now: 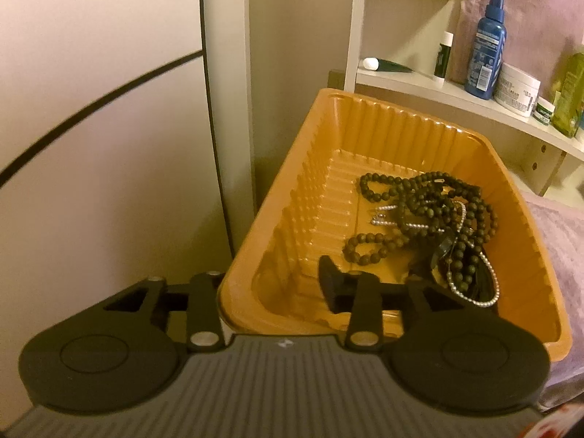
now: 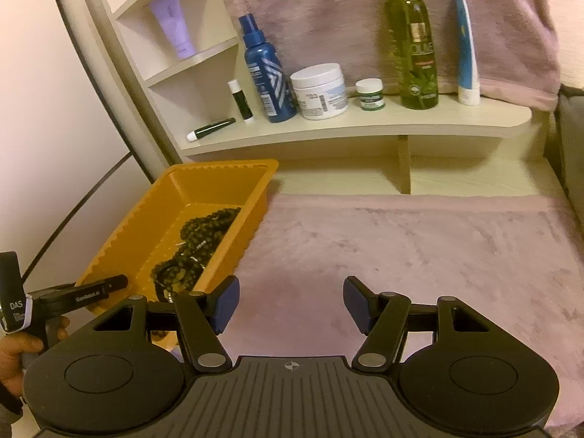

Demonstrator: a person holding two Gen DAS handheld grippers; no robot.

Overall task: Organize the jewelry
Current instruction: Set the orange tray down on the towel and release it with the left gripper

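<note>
An orange plastic tray (image 1: 383, 127) stands on the pink blanket, against the wall. Inside it lies a tangle of dark bead necklaces (image 1: 430, 211) with a pearl strand (image 1: 474, 292) and small silver pieces (image 1: 379, 219). My left gripper (image 1: 284, 288) straddles the tray's near left corner. One finger (image 1: 330, 284) stands inside the tray, off the wall, and the other is hidden below the rim. The right wrist view shows the same tray (image 2: 219, 166), the beads (image 2: 204, 241) and the left gripper's finger (image 2: 109, 284) at that corner. My right gripper (image 2: 292, 303) hangs open over the blanket, nothing between its blue pads.
A pale curved shelf (image 2: 365, 124) behind the tray carries a blue bottle (image 2: 268, 76), a white jar (image 2: 321, 91), a tall green bottle (image 2: 414, 54) and small tubes. The pink blanket (image 2: 401, 255) spreads to the tray's right. A person's hand (image 2: 22, 346) holds the left gripper.
</note>
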